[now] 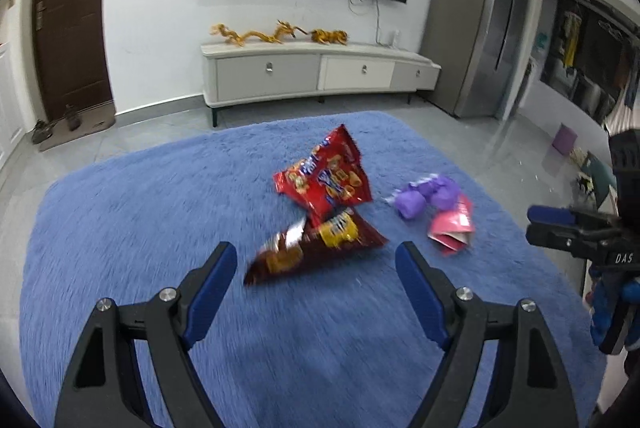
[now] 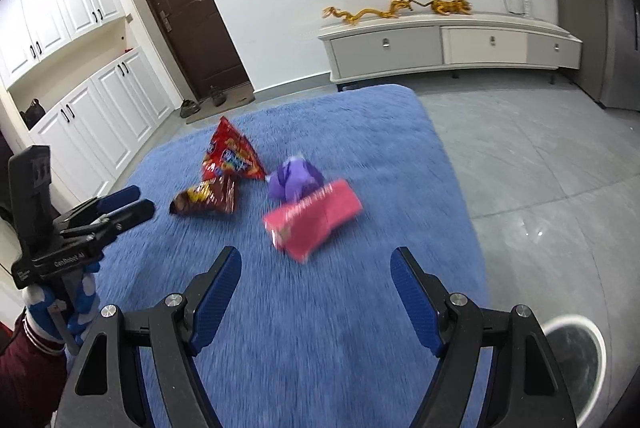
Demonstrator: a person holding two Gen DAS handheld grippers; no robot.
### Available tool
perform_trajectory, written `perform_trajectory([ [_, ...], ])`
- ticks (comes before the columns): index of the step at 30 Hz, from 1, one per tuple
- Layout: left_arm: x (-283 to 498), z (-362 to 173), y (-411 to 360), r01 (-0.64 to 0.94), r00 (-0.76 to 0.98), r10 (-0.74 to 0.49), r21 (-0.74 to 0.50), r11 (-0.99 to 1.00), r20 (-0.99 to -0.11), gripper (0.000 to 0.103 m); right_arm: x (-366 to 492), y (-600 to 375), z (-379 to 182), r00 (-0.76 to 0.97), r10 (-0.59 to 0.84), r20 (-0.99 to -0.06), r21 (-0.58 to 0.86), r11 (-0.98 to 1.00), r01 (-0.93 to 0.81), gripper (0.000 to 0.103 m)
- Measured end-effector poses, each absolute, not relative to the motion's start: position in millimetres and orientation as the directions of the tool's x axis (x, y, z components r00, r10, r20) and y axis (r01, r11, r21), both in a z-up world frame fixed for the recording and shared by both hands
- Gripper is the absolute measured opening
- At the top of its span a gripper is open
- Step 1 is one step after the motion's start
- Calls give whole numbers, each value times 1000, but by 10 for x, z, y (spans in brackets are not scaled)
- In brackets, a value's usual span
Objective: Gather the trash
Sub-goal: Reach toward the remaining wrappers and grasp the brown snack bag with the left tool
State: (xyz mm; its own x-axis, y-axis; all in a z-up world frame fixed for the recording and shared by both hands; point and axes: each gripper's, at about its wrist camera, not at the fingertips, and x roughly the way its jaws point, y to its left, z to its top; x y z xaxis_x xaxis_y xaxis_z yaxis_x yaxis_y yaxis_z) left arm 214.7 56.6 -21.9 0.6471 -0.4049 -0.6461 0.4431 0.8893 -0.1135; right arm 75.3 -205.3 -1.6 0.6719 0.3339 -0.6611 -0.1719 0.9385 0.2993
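Two handheld grippers are angling downward side by side. The left gripper (image 1: 316,260) is standing with its jaws spread wide and nothing between its blue-padded fingers (image 1: 214,292). The right gripper (image 2: 316,264) is holding the same wide-open pose, its blue pads (image 2: 412,302) gripping nothing. Seen from the right wrist view, the left gripper is sitting off to the right gripper's left, carried by a hand (image 2: 70,312) in a blue-and-white glove, with a dark red sleeve (image 2: 28,376) showing below the cuff. From the left wrist view, the right gripper is appearing at the far right, level with the left one and well apart from it.
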Motion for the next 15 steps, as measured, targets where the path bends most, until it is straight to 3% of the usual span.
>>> perform_trajectory([
  [10,2772,-523,323,569,537,-448,-85,818,-715,81,1334,-1959,-226,649,370,-665,346,923,-171,75],
  [15,2875,-618,277,592,464,-478,-141,793,-746,81,1453,-1887,-365,618,349,-705,325,933,-156,75],
])
